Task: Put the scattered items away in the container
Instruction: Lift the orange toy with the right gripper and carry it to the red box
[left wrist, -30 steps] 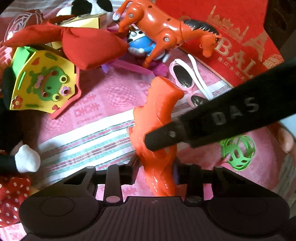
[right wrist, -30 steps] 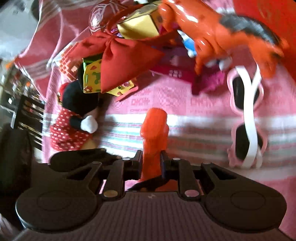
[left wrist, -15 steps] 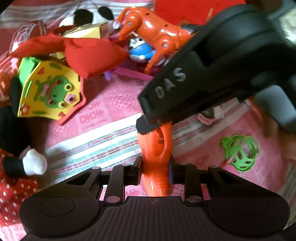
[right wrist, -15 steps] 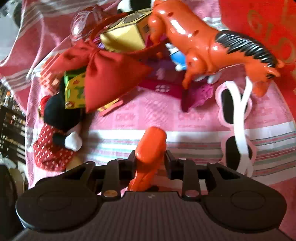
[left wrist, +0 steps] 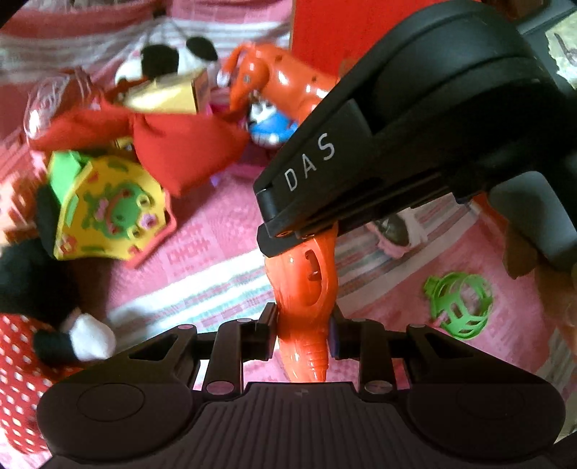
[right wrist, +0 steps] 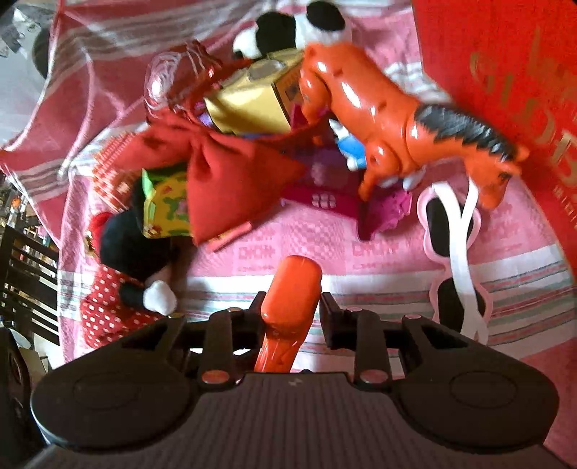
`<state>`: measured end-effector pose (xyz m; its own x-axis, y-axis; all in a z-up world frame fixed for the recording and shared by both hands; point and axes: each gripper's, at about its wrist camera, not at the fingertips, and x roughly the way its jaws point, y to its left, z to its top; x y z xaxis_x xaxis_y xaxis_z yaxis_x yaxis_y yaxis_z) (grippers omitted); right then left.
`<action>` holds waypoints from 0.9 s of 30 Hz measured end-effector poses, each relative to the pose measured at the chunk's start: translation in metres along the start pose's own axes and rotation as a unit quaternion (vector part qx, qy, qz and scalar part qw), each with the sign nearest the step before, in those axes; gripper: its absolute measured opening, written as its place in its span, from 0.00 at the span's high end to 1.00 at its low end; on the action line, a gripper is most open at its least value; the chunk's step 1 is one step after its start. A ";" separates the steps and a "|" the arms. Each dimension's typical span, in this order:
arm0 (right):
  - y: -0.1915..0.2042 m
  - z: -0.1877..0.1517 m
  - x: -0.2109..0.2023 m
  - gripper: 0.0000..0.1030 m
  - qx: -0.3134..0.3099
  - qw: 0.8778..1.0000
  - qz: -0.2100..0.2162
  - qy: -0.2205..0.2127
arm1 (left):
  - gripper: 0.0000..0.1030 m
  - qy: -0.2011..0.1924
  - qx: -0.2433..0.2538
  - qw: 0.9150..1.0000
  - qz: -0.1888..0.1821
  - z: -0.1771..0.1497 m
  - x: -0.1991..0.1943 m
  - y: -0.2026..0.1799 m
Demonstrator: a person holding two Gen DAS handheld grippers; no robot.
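Note:
An orange plastic toy is held by both grippers above the pink striped cloth. My left gripper is shut on its lower end. My right gripper is shut on its other end; the right gripper's black body crosses the left wrist view over the toy. A clear basket with a red bow lies at the back with a gold box in it. An orange toy horse stands beside it.
A yellow foam frog piece, a Minnie plush, a panda plush, pink sunglasses and a green lattice ball lie on the cloth. A red box lies at the right.
Both grippers have lifted the orange toy and carried it toward the pile. The right gripper's body has swung up across the left wrist view and hides the horse's head and the sunglasses.

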<state>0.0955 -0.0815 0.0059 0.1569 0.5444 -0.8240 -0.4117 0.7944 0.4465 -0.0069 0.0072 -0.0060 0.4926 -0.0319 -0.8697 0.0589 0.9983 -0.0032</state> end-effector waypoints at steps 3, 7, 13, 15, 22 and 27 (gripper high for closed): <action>0.006 0.002 -0.014 0.67 -0.008 1.000 0.002 -0.021 | 0.76 -0.014 0.014 1.000 0.006 -0.002 -0.017 -0.008; 0.011 0.003 -0.036 0.67 -0.012 0.998 0.004 -0.057 | 0.76 -0.038 0.023 0.999 0.004 0.014 -0.035 -0.008; 0.010 0.012 -0.098 0.67 -0.016 0.992 -0.005 -0.122 | 0.74 -0.101 0.060 0.993 -0.006 0.048 -0.080 -0.033; 0.007 0.018 -0.124 0.67 -0.019 0.989 -0.006 -0.149 | 0.74 -0.124 0.068 0.990 -0.008 0.062 -0.095 -0.045; -0.026 0.026 -0.224 0.67 -0.024 0.968 -0.039 -0.248 | 0.73 -0.201 0.131 0.970 -0.032 0.118 -0.135 -0.118; -0.081 0.016 -0.294 0.67 0.002 0.950 -0.086 -0.299 | 0.72 -0.224 0.186 0.953 -0.082 0.162 -0.138 -0.195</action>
<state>0.0973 -0.3017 0.2178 0.7044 0.4609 -0.5399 -0.3298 0.8860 0.3260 0.0545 -0.1914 0.1950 0.7669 -0.2872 -0.5739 0.4292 0.8944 0.1261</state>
